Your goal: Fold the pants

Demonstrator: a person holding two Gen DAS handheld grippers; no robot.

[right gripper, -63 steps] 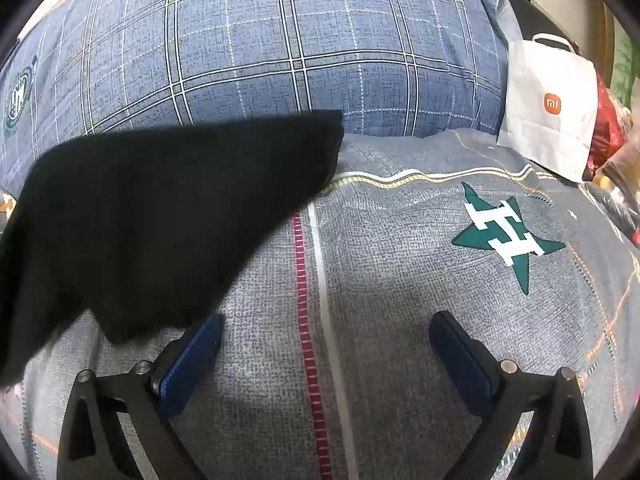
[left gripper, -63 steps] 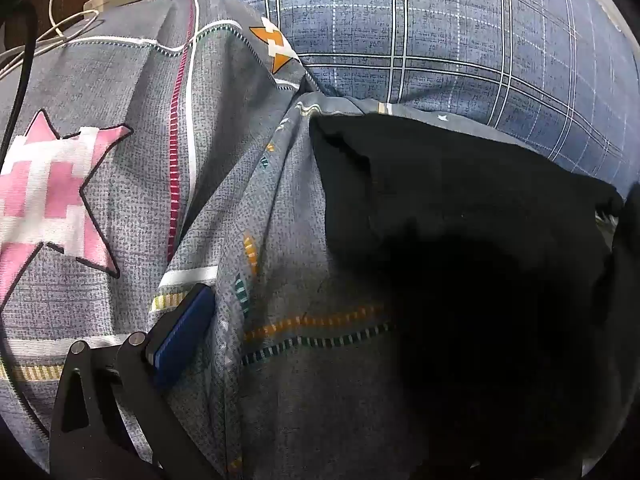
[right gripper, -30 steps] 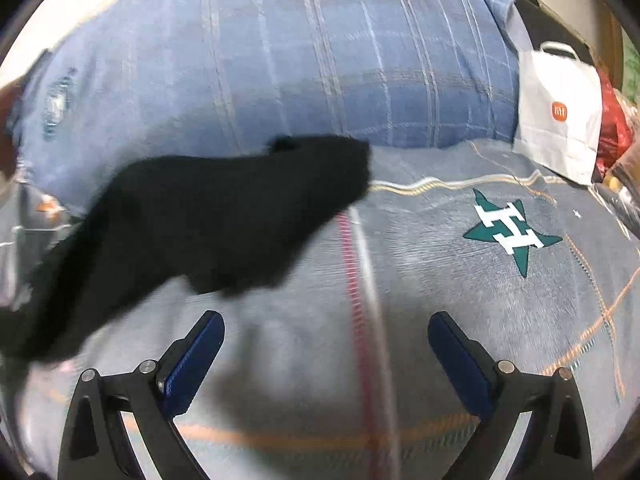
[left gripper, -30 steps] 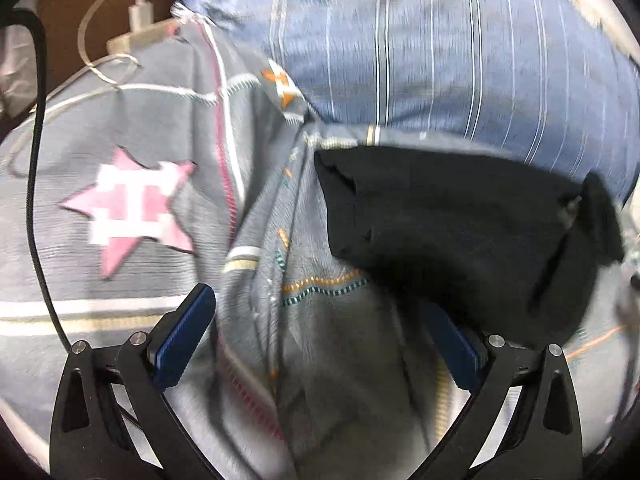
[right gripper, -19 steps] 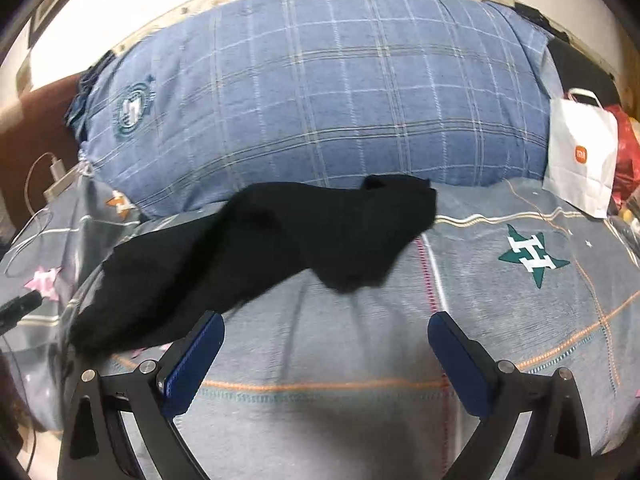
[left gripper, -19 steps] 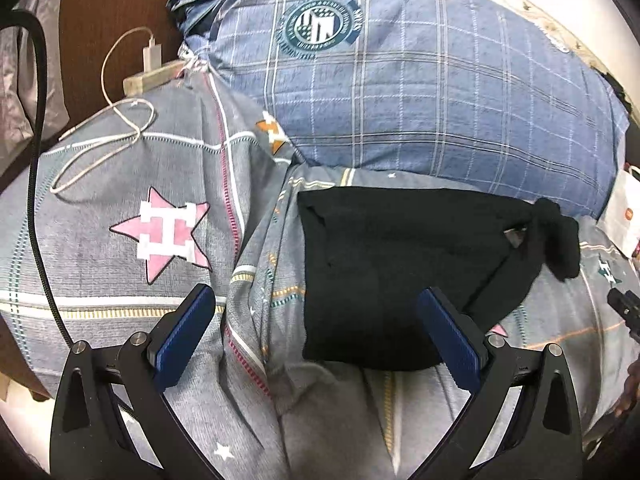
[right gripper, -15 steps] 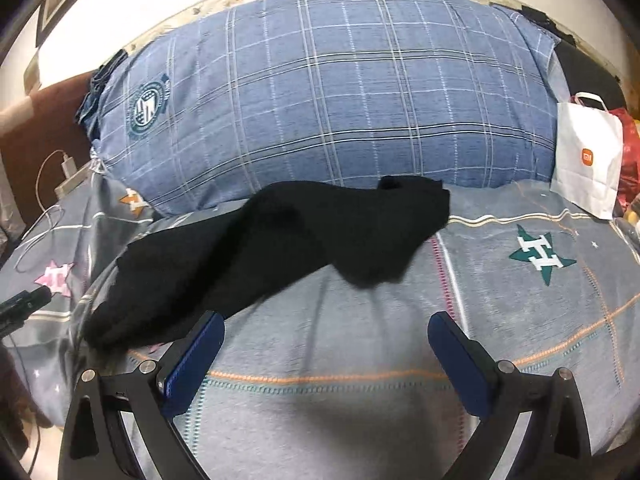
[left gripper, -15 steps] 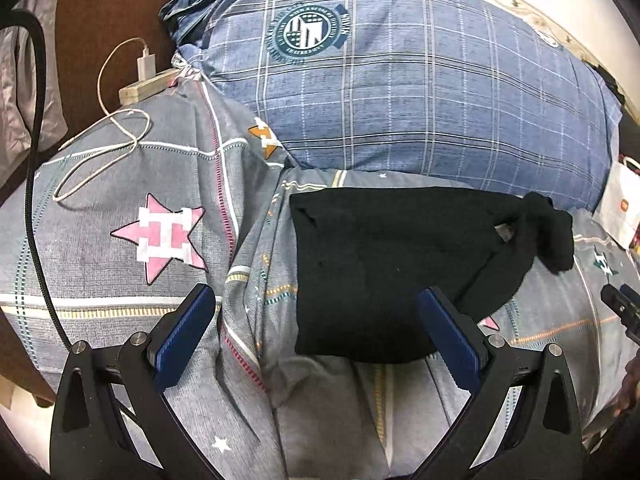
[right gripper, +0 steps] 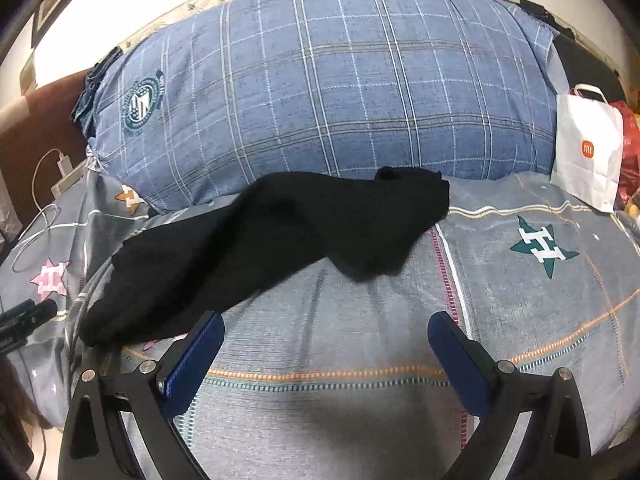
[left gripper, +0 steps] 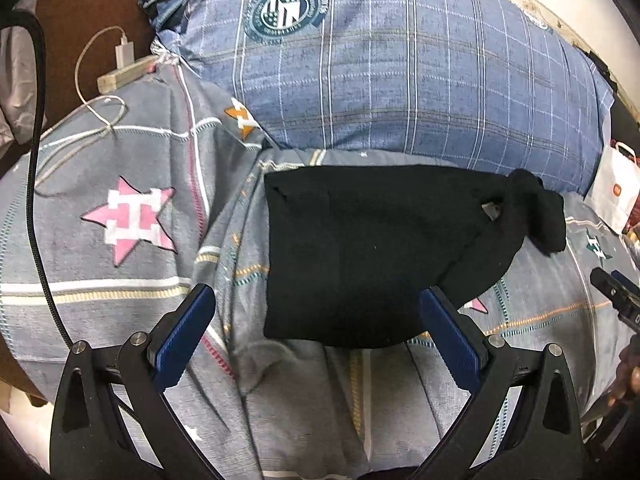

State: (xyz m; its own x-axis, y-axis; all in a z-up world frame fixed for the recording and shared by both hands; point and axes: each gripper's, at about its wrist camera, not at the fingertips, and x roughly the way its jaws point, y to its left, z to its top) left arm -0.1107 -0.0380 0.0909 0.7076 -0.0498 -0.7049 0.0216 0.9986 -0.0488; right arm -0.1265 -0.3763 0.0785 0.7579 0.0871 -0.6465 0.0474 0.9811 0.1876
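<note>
Black pants point(left gripper: 368, 256): folded, flat on grey star-print bedsheet point(left gripper: 132, 264), far edge just beside blue plaid pillow point(left gripper: 400, 80); one end bunched toward the right.
Left gripper point(left gripper: 316, 332): jaws spread wide, released, holding nothing; raised above the near edge of the pants, contact not discernible.
Right gripper point(right gripper: 326, 350): jaws spread wide, empty, over bare sheet near the pants' nearer end.
White paper bag point(right gripper: 588, 156): upright at the bed's right edge.
White charger cable point(left gripper: 96, 100): looped at the far left.

Even indoor light, soft shadows, sharp focus, strong fisheye bending (dark vignette at corners)
</note>
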